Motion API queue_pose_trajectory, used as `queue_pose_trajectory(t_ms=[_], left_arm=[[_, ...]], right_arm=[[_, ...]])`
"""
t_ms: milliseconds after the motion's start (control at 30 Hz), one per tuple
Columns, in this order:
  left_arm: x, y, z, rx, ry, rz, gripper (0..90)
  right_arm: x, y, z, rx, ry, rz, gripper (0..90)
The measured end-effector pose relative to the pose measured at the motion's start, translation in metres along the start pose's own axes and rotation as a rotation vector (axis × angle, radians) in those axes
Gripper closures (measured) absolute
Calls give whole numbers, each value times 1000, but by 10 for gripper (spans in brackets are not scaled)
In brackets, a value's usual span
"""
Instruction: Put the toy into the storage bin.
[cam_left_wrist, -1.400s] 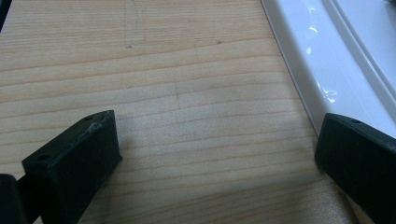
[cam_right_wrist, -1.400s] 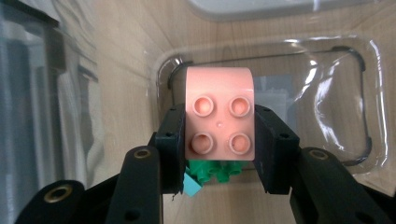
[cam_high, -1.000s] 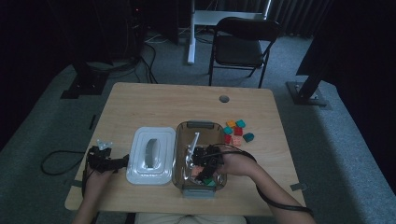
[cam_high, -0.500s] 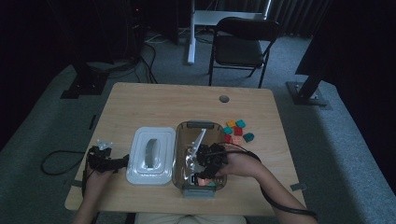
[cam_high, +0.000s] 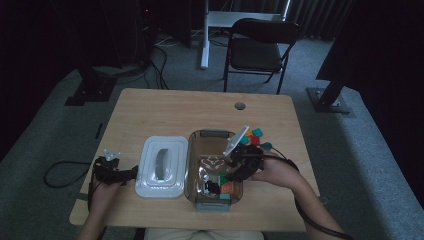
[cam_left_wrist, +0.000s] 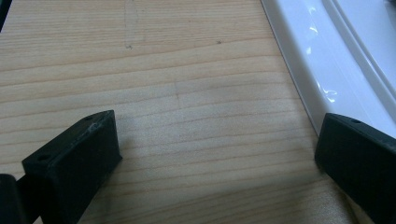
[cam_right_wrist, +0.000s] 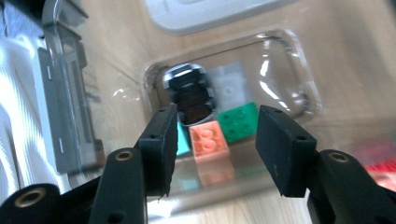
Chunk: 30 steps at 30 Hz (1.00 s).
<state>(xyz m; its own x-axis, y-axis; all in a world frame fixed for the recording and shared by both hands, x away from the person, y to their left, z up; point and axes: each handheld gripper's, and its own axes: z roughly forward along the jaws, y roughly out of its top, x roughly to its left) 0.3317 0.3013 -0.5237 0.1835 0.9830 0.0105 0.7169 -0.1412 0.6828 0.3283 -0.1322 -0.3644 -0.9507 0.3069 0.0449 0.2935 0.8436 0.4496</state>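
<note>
A clear brown-tinted box (cam_high: 196, 150) stands on the table with several small bricks in its near end. My right gripper (cam_high: 233, 174) hangs above that end of the box (cam_right_wrist: 299, 88). The right gripper (cam_right_wrist: 218, 122) is open, its jaws have just been opening, and nothing is between them. Below them lie a salmon brick (cam_right_wrist: 210, 141), a green brick (cam_right_wrist: 239, 121), a white brick (cam_right_wrist: 229, 85) and a black piece (cam_right_wrist: 191, 95). My left gripper (cam_high: 129, 173) rests low at the table's left, beside the white lid (cam_high: 162, 167). The left gripper (cam_left_wrist: 217, 140) is open and empty over bare wood.
Loose teal, red and orange bricks (cam_high: 255, 136) lie on the table right of the box. The white lid's rim (cam_left_wrist: 308, 56) runs close to one left jaw. A folding chair (cam_high: 260, 47) stands beyond the table's far edge. A cable hole (cam_high: 240, 106) marks the far side.
The right gripper has lifted from inside the box and drawn toward its right side, jaws now apart. The left gripper has stayed put.
</note>
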Motion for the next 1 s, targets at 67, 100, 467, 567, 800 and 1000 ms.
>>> queue_pose_trajectory(t_ms=[67, 100, 467, 567, 800, 1000], left_arm=[[0, 0, 0, 1, 0, 0, 5], [0, 0, 0, 1, 0, 0, 5], [0, 0, 0, 0, 0, -1, 5], [0, 0, 0, -2, 0, -1, 5], [0, 0, 0, -1, 0, 0, 5], [0, 0, 0, -1, 0, 0, 5]], right_arm=[[-5, -6, -8, -19, -21, 22, 475], [-7, -9, -12, -27, -28, 32, 471], [-40, -49, -32, -81, -117, 193, 453], [-51, -62, -33, -92, -140, 247, 440], [-85, -94, -25, -108, -180, 386, 418], [-110, -113, -8, -91, -206, 478, 411]])
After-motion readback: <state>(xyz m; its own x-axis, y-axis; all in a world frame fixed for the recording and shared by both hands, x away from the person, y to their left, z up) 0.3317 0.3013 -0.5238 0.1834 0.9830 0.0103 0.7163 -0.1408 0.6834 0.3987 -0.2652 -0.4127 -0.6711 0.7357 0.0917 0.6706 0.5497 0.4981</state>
